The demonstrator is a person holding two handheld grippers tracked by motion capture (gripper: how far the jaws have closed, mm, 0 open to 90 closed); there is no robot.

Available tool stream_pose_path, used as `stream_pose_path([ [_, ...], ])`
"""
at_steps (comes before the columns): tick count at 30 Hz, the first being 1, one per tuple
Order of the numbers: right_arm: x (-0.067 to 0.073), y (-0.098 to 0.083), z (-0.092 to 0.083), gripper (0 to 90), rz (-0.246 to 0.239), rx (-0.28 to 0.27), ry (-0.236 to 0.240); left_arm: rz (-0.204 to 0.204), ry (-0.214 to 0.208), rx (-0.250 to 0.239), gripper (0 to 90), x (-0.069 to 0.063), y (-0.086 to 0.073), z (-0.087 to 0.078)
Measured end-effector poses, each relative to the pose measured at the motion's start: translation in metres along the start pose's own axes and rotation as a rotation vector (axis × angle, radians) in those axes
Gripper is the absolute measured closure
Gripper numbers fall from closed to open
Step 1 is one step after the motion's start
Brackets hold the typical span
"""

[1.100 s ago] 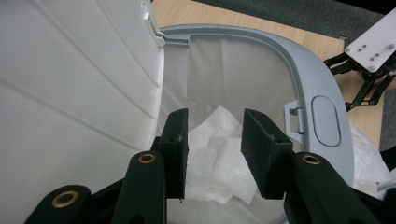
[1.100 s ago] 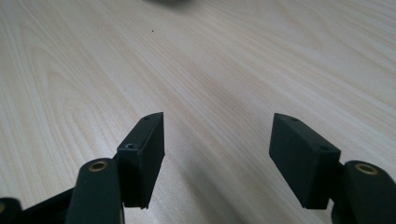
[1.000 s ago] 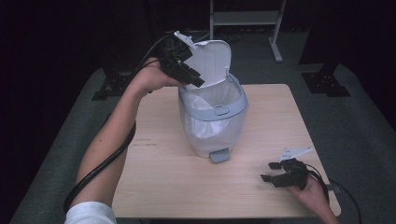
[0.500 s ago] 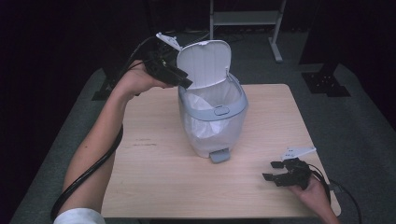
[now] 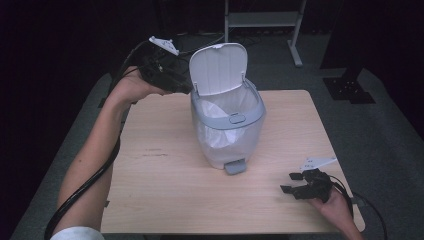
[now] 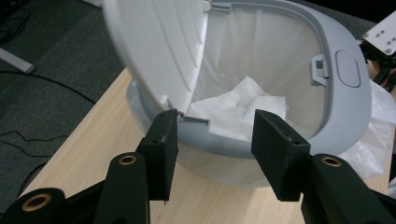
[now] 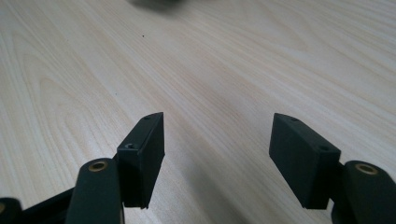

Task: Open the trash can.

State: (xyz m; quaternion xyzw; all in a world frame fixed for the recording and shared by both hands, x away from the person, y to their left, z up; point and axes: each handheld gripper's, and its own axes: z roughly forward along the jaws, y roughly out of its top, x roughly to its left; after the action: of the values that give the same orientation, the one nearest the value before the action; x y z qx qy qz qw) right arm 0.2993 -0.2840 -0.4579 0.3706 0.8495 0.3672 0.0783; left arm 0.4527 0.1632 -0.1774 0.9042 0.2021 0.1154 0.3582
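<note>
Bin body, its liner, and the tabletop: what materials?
Bin: looks like moulded plastic, matte grey rim and white lid, with moulded ribs and a clip. Liner: thin translucent white film, probably plastic, wrinkled and draping over the rim. Table: light wood-grain surface, matte; solid wood or laminate can't be told.

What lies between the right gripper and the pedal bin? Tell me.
Bare wooden tabletop, in the high view. The right gripper rests open near the table's front corner, apart from the pedal bin, whose foot pedal juts toward the table's front edge.

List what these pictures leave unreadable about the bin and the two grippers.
- Bin bottom: white liner covers it in the left gripper view.
- Left gripper jaw tips, high view: dark, hard to make out beside the lid.
- Dark thing at the right gripper view's top edge: blurred, cut off.
</note>
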Motion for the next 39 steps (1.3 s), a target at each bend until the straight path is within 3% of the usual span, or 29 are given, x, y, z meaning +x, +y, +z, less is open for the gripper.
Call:
stream_pose_path([
  [12,-0.002,0.000,-0.003,34.6,0.009,-0.007,-0.009,-0.042,0.013,0.004,49.7,0.018,-0.011,0.001],
  [17,-0.002,0.000,-0.004,34.6,0.011,-0.008,-0.012,-0.035,0.022,-0.005,54.1,0.024,-0.013,0.002],
  [22,-0.003,0.000,-0.004,34.6,0.008,-0.013,-0.013,-0.033,0.023,0.018,60.8,0.029,-0.013,0.006],
  [27,-0.003,0.000,-0.004,34.6,0.011,-0.012,-0.014,-0.065,0.037,0.018,73.6,0.037,-0.012,0.010],
  [30,-0.004,0.000,-0.005,34.6,0.013,-0.012,-0.015,-0.080,0.050,0.023,76.9,0.042,-0.011,0.013],
  [39,-0.005,0.000,-0.005,34.6,0.011,-0.013,-0.017,-0.104,0.060,0.013,77.7,0.054,-0.005,0.024],
])
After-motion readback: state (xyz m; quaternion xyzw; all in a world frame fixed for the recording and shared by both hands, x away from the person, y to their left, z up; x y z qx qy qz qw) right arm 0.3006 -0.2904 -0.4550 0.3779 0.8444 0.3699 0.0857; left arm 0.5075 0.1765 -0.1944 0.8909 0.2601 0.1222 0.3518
